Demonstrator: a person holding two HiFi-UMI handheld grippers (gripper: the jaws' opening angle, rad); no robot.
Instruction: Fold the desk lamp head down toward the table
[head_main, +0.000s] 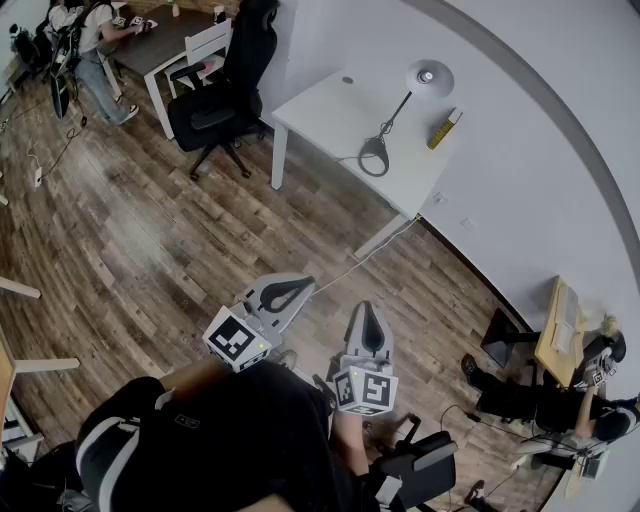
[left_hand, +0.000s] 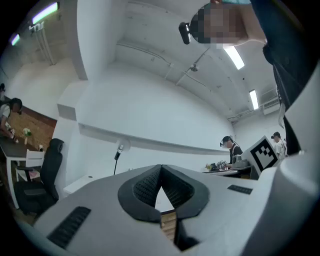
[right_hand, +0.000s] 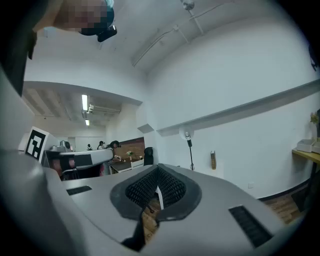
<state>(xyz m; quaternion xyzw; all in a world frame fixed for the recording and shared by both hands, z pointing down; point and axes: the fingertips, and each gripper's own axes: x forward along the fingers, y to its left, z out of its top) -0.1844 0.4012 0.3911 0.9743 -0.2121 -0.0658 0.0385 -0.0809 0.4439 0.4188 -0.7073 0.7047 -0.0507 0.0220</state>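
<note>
A desk lamp (head_main: 397, 110) stands on a white table (head_main: 330, 115) by the far wall, its black arm upright and its round white head (head_main: 429, 77) raised; it also shows as the lamp (left_hand: 119, 152) in the left gripper view and the lamp (right_hand: 189, 141) in the right gripper view. Both grippers hang close to my body, far from the table. My left gripper (head_main: 300, 283) and right gripper (head_main: 369, 310) are shut with nothing between the jaws. Their jaw tips meet in both gripper views: left gripper (left_hand: 161, 167), right gripper (right_hand: 158, 167).
A yellow-green box (head_main: 445, 128) lies beside the lamp, a cable (head_main: 362, 258) drops from the table to the wooden floor. A black office chair (head_main: 222, 95) stands left of the table. People sit at a dark table (head_main: 165, 42) at the back and at a desk (head_main: 557, 335) on the right.
</note>
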